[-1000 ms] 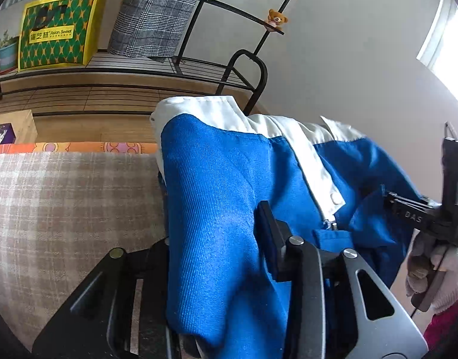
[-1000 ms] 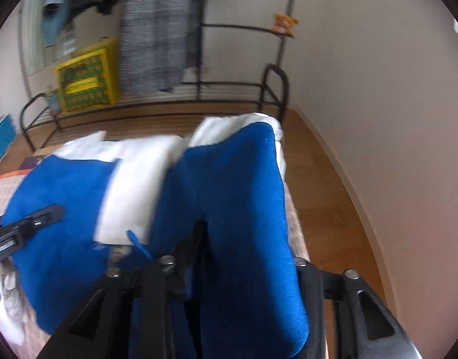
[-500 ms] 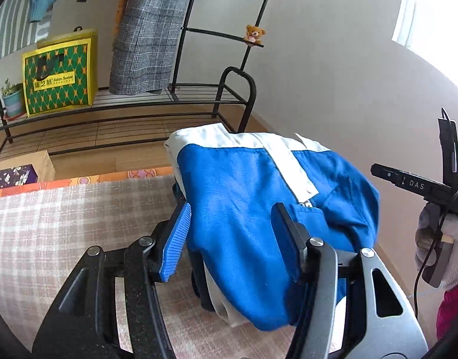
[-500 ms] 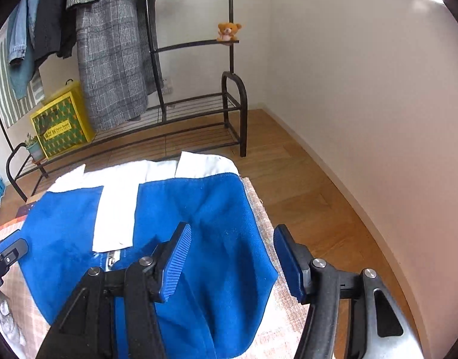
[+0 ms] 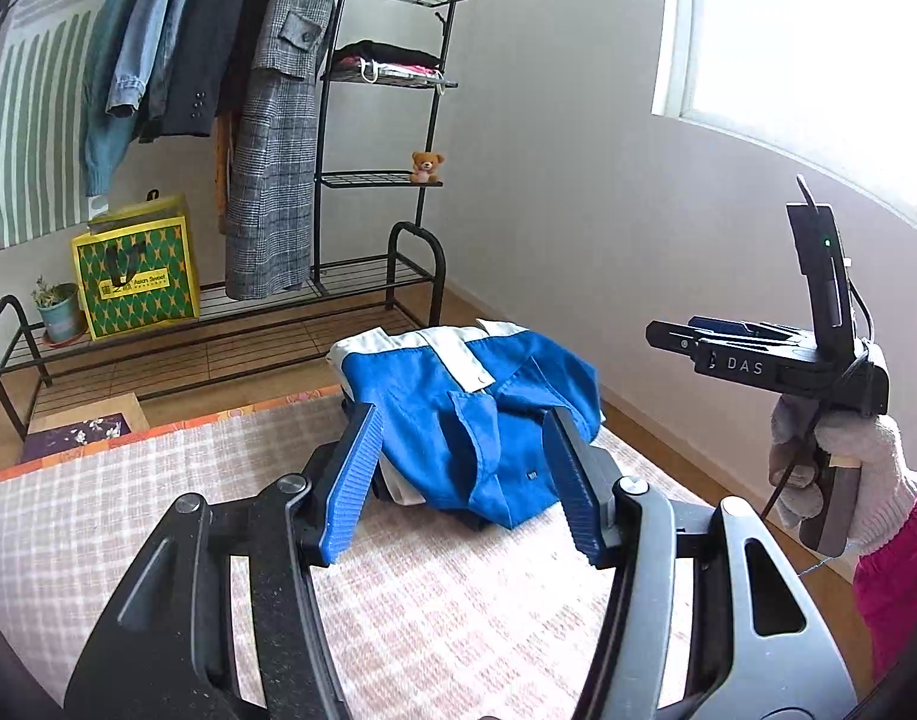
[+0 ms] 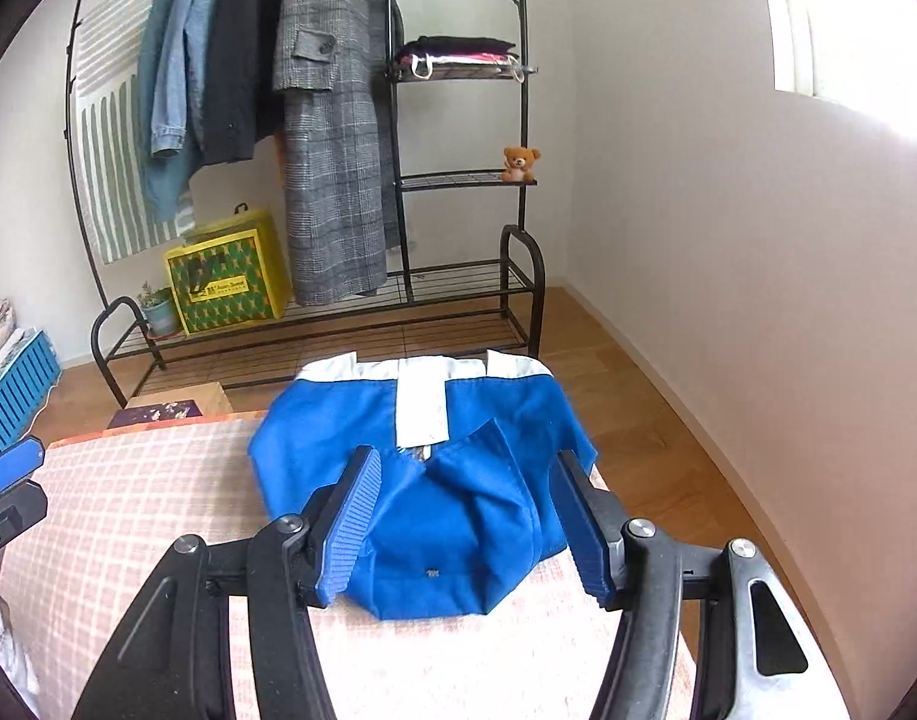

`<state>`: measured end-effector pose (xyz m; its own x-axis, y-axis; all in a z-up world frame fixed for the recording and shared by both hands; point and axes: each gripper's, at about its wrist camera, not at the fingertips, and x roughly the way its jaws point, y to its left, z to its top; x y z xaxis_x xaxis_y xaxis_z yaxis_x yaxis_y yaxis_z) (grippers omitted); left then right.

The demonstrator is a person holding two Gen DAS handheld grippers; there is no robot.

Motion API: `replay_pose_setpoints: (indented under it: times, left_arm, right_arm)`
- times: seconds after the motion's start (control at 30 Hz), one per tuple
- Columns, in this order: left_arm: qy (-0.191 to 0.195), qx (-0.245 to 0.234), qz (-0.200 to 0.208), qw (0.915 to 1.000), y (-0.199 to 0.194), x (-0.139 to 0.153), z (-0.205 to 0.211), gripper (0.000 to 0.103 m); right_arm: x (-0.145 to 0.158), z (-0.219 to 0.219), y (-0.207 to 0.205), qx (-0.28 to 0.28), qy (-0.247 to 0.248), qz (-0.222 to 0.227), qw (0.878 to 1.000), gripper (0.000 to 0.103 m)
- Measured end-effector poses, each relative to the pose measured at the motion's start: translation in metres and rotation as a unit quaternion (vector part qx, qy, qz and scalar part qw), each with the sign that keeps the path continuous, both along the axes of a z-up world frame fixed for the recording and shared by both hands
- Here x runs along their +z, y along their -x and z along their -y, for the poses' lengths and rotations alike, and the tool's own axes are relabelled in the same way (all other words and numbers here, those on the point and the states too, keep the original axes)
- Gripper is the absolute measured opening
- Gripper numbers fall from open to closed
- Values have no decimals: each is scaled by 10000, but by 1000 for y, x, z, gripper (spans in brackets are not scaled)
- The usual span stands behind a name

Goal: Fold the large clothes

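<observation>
Both wrist views look down, fairly near, sharing the folded jacket (image 5: 470, 414) and perhaps the rack (image 6: 458, 120).

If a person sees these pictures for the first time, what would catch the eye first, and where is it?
The bright blue and white garment catches the eye first: it lies folded in a bundle on the checked cloth, at its far edge, toward the rack. Both grippers, left gripper and right gripper, hang above it with nothing between their fingers. Behind, a black clothes rack holds a grey plaid coat and a small teddy bear.

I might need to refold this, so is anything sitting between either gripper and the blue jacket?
Nothing visible. The blue jacket lies folded on the checked cloth, with only open air between it and the left gripper or right gripper.
</observation>
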<state>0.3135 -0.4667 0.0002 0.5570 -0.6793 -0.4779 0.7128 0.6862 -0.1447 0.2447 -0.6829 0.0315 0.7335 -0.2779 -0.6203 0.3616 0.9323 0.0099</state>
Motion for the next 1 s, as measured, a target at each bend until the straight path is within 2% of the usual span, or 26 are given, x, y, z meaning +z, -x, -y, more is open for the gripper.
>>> replay_pose_setpoints:
  times: [0.13, 0.33, 0.43, 0.57, 0.7, 0.8, 0.83, 0.9, 1.0]
  left_arm:
    - [-63, -44, 131, 9999, 42, 12, -40, 57]
    - [-94, -19, 139, 9999, 84, 14, -94, 57]
    - [-96, -16, 218, 9997, 100, 14, -115, 58]
    - [-44, 1, 331, 9994, 118, 11, -139, 66]
    - [-110, 46, 422, 9990, 128, 2, -149, 77]
    - [-130, 13, 341, 9993, 130, -8, -151, 78]
    - [-143, 23, 336, 9993, 129, -11, -151, 78]
    - [-234, 62, 373, 9990, 129, -18, -149, 87]
    - [-329, 86, 368, 9987, 124, -27, -146, 90]
  right_arm:
    - [17, -46, 45, -61, 86, 34, 9999, 64]
    - [19, -111, 95, -70, 392, 45, 9992, 65]
    - [17, -131, 117, -105, 258, 199, 9994, 67]
    - [2, -153, 136, -213, 124, 347, 9991, 71]
    - [-20, -167, 145, -264, 17, 326, 9991, 74]
    - [-33, -173, 146, -270, 29, 223, 9994, 76]
    - [-35, -173, 147, -284, 20, 225, 9993, 78]
    - [-39, -172, 147, -334, 49, 254, 9991, 83]
    - [-45, -171, 148, -484, 247, 280, 9981, 88]
